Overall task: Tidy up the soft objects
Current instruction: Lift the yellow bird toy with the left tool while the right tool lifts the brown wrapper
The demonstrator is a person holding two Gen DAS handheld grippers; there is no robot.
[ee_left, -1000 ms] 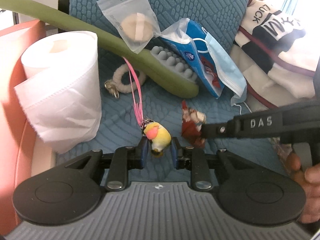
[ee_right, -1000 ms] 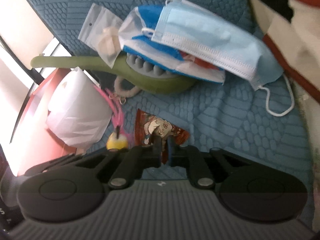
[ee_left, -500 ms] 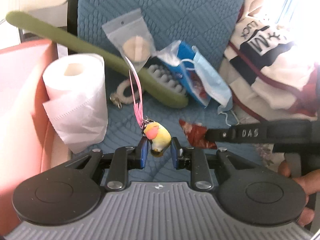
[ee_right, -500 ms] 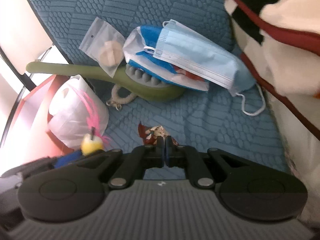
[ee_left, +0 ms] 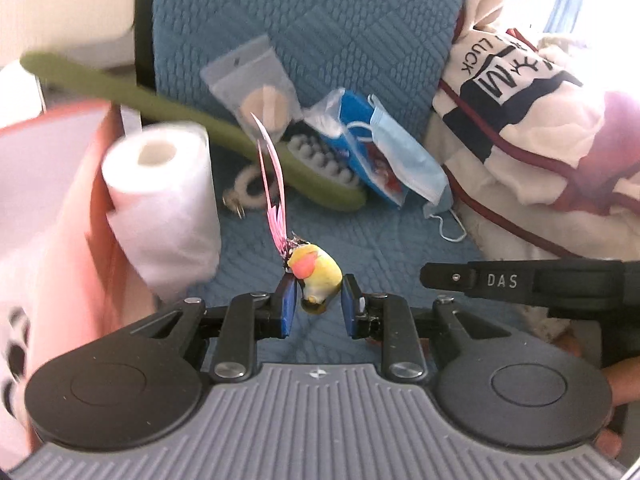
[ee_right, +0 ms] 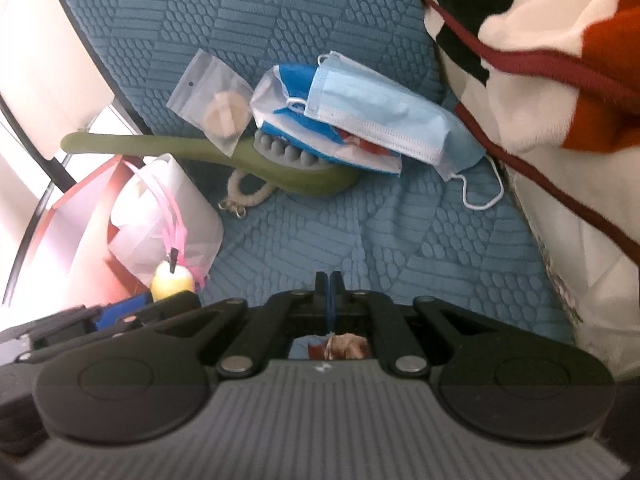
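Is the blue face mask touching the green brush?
Cannot tell. In the right wrist view the blue face mask lies on a blue packet that overlaps the green brush; any contact between mask and brush is hidden.

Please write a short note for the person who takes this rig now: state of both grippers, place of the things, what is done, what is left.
Left gripper: shut on the yellow bird toy, lifted off the blue cushion.
Right gripper: shut on the small red packet, which shows only behind its fingers.
On the cushion: face mask, blue pouch, green brush, clear bag, white hair tie. Paper roll at the left.
Done: two items picked up. Left: place both, then sort the rest.
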